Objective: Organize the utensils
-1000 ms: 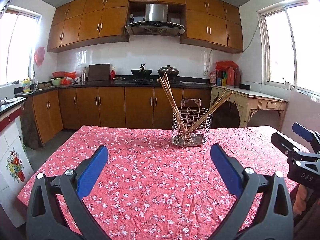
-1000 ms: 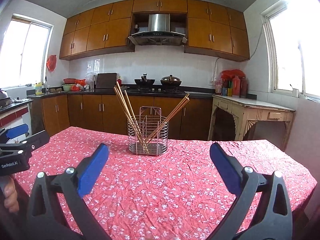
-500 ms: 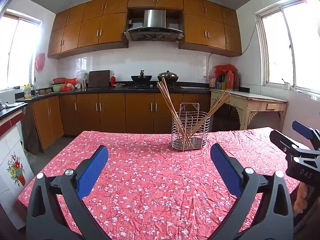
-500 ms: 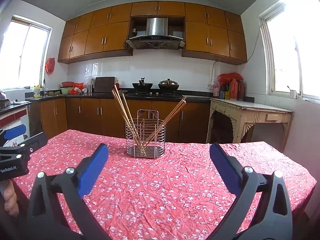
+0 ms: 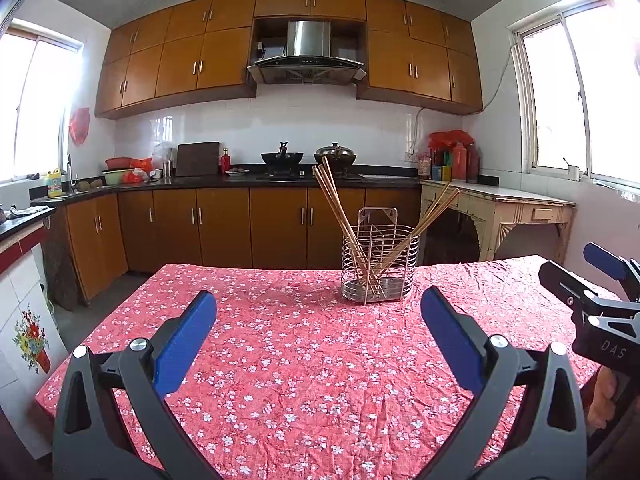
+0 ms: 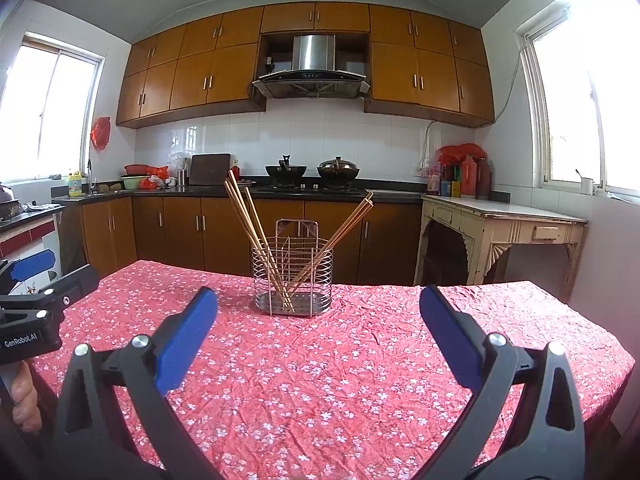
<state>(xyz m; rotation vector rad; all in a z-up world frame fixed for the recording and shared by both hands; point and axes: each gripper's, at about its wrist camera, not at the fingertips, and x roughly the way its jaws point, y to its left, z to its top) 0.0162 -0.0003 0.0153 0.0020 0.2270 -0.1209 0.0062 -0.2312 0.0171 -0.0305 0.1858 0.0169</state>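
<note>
A wire utensil holder (image 5: 378,266) (image 6: 293,278) stands near the far edge of the table with several wooden chopsticks (image 5: 340,216) (image 6: 250,220) leaning out of it to both sides. My left gripper (image 5: 318,308) hovers open over the tablecloth, well short of the holder, with nothing between its blue pads. The right gripper (image 6: 318,308) is likewise open and empty, back from the holder. Each gripper shows at the edge of the other's view: the right one (image 5: 600,280) at the right, the left one (image 6: 36,276) at the left.
The table (image 5: 300,360) carries a red floral cloth. Behind it run wooden kitchen cabinets (image 5: 224,228), a counter with a wok and a pot (image 5: 336,154), and a cream side table (image 5: 504,208) at the right. A person's hand (image 6: 24,396) holds the left gripper.
Both grippers have drawn back and tilted up a little, so the holder sits slightly lower and farther in both views. Both stay open and empty.
</note>
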